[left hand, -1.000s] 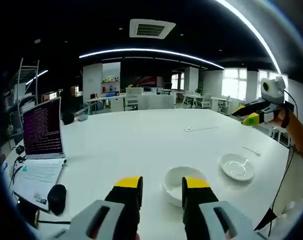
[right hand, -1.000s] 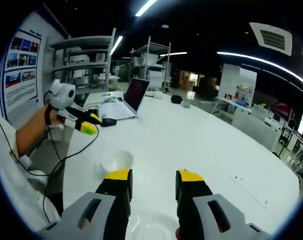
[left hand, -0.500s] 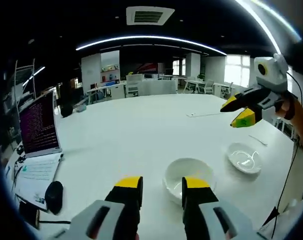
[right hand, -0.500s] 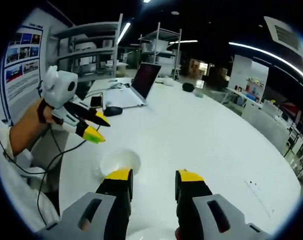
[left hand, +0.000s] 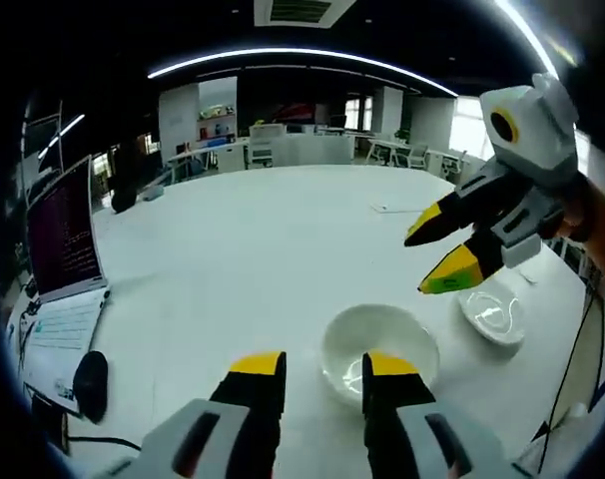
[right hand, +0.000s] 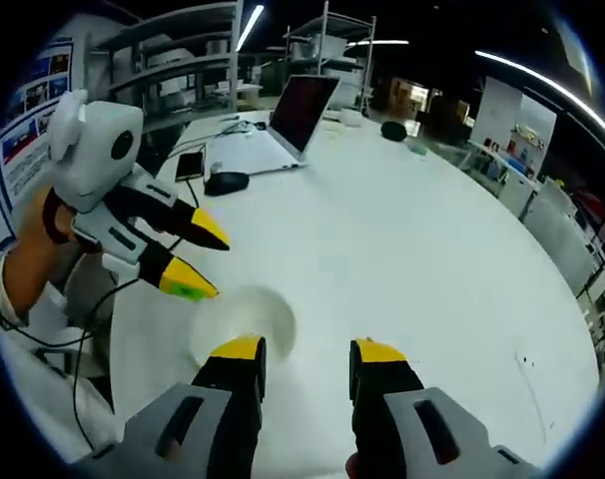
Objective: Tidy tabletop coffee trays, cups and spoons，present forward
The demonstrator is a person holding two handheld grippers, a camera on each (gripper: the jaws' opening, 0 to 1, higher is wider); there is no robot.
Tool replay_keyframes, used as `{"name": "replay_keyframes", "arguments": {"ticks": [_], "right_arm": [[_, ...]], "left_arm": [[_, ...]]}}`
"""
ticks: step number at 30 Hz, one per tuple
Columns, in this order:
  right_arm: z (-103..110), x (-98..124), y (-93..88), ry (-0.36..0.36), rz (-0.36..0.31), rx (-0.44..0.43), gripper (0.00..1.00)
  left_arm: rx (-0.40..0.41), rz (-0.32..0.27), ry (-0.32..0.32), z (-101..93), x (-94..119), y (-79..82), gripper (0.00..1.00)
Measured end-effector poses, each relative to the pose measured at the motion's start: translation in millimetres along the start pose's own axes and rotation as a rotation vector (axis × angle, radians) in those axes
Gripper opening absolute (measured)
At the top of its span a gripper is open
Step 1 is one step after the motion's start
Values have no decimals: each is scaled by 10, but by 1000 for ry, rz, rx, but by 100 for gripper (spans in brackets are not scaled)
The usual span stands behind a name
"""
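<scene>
Both grippers, left gripper [left hand: 324, 371] and right gripper [right hand: 303, 353], hung open and empty above the white bowl [left hand: 379, 350] at lower centre; colliding jaws risked knocking it.

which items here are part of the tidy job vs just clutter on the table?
Job items:
- white cup, empty, near the left gripper
- white saucer with a spoon lying on it, under the right gripper

Clutter:
- open laptop
- black mouse
- phone
</scene>
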State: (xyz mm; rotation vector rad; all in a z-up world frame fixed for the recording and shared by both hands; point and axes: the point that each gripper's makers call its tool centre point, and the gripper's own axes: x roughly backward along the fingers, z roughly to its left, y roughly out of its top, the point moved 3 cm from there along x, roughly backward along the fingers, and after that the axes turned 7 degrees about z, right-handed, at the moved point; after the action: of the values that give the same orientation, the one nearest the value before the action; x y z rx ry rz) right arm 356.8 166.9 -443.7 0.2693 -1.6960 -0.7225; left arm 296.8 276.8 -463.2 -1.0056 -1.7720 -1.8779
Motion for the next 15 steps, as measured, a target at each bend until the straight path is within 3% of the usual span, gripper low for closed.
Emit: {"name": "replay_keyframes", "arguments": {"ticks": [8,15], "right_arm": [[65,-207,1,23,104,-11,33],[54,-245,-65,5,134,-25,33]], "left_arm": [[-8,38,6,-15,-58,-62,31],[-11,53,-6,-69,-110,-85,31]]}}
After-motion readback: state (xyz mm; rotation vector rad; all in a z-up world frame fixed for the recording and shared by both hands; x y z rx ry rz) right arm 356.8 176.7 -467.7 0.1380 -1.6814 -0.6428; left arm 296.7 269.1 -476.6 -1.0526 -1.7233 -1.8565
